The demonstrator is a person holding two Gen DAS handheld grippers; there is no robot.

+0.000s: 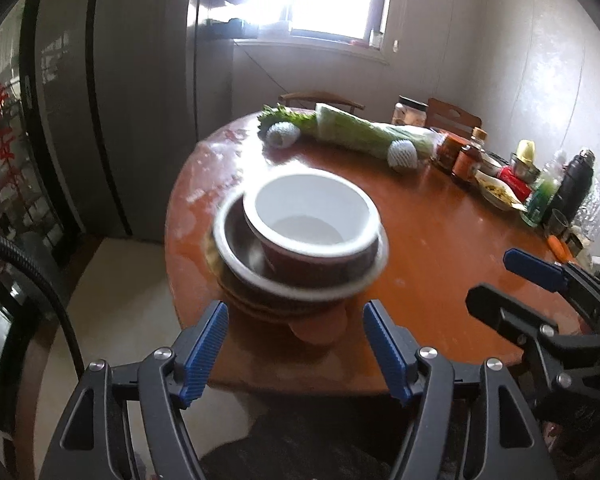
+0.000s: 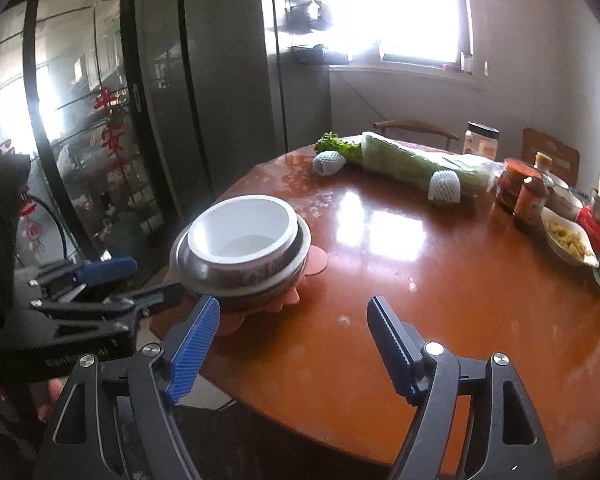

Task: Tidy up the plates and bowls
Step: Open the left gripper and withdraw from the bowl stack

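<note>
A white-lined bowl (image 1: 312,216) with a dark red patterned outside sits in a metal bowl (image 1: 236,256) on top of stacked plates (image 1: 260,306). The stack rests on an orange mat (image 2: 316,258) near the left edge of the round wooden table (image 1: 440,240). My left gripper (image 1: 295,312) is open just short of the stack, with nothing between its pads. My right gripper (image 2: 293,304) stands open over bare table to the right of the bowl stack (image 2: 240,244). In the left wrist view the right gripper (image 1: 489,275) shows at the right. In the right wrist view the left gripper (image 2: 156,276) shows beside the stack.
Wrapped greens (image 1: 352,132) and two foam-netted fruits (image 1: 402,154) lie at the table's far side. Jars, sauce bottles (image 1: 466,160), a dish of food (image 2: 568,240) and a dark flask (image 1: 576,184) crowd the right edge. Chairs (image 2: 416,128), a grey fridge (image 2: 224,92) and a glass door (image 2: 80,140) surround the table.
</note>
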